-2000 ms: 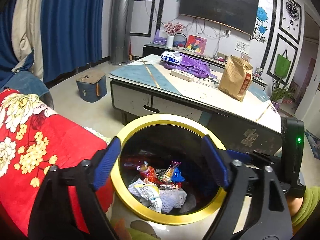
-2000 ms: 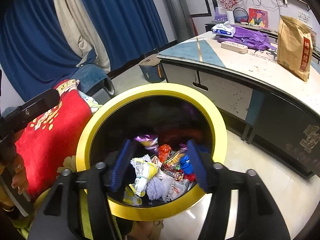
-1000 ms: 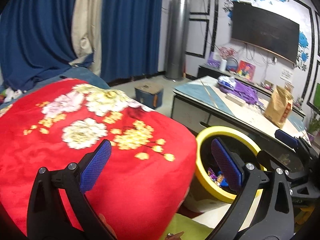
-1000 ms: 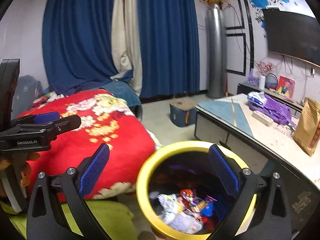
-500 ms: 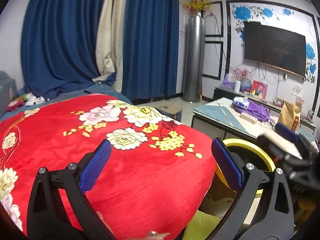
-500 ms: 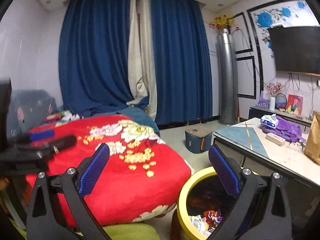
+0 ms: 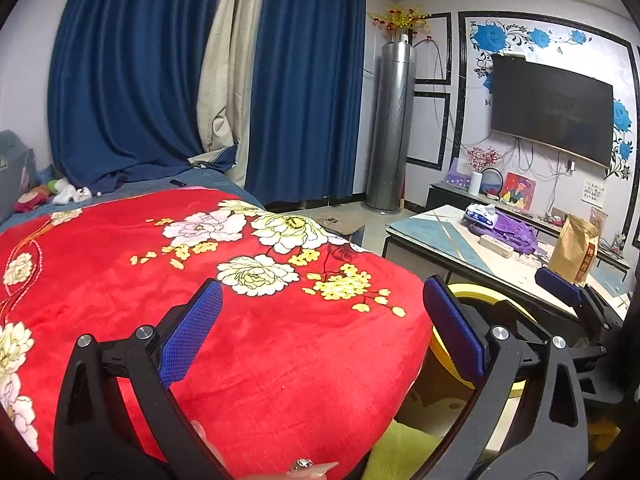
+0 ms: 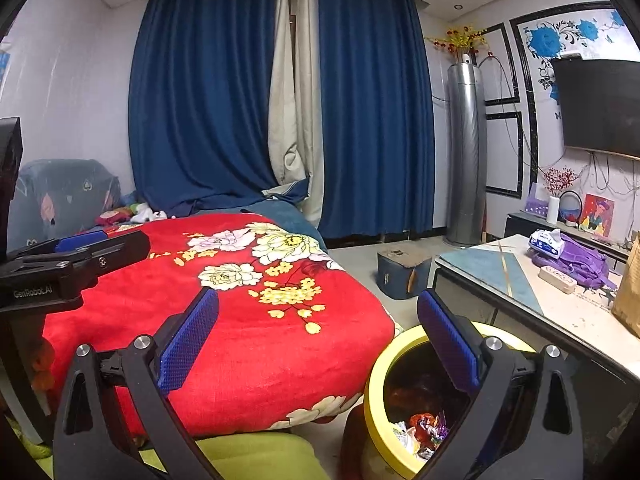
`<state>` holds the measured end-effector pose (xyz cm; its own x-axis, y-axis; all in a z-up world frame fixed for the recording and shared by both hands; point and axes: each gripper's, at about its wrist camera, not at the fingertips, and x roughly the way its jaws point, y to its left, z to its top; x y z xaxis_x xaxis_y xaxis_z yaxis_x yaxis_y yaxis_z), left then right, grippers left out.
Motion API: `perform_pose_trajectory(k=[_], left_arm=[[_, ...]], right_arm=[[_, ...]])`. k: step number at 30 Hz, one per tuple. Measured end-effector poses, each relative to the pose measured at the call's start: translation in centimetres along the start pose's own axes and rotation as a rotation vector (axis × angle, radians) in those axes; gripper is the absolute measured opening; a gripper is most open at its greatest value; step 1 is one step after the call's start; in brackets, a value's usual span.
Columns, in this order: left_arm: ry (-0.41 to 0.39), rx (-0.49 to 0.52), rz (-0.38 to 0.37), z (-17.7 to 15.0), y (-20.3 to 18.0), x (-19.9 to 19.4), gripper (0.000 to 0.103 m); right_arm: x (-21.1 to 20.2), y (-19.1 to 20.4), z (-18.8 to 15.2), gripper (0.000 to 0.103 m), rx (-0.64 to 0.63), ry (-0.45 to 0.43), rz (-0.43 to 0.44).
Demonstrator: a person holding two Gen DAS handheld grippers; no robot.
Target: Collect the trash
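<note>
Red floral blanket (image 8: 248,320) beside yellow-rimmed bin (image 8: 374,380), wrappers (image 8: 420,430) inside, table (image 8: 560,308) behind

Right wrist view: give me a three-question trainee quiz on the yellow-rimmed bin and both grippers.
1. True or false: the yellow-rimmed round trash bin holds wrappers.
2. Multiple choice: the bin stands between the red floral blanket and A) the blue curtains, B) the low pale-topped table, C) the silver column.
3. Fill in: the right gripper and left gripper are both ____ and hold nothing.

Key: 1 true; 2 B; 3 open.
</note>
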<state>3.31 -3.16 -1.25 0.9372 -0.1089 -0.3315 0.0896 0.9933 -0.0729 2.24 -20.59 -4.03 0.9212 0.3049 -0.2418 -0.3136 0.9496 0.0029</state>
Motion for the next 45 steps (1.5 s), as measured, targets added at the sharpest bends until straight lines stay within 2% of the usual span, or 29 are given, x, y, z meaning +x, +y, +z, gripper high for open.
perform_pose_trajectory(k=[41, 45], left_arm=[[0.000, -0.004, -0.010, -0.06, -0.04, 0.00, 0.092], [0.024, -0.005, -0.011, -0.34, -0.06, 0.42, 0.092]], right_arm=[[-0.01, -0.66, -0.12, 0.097, 0.015, 0.007, -0.019], [0.08, -0.70, -0.14, 0.097, 0.012, 0.010, -0.015]])
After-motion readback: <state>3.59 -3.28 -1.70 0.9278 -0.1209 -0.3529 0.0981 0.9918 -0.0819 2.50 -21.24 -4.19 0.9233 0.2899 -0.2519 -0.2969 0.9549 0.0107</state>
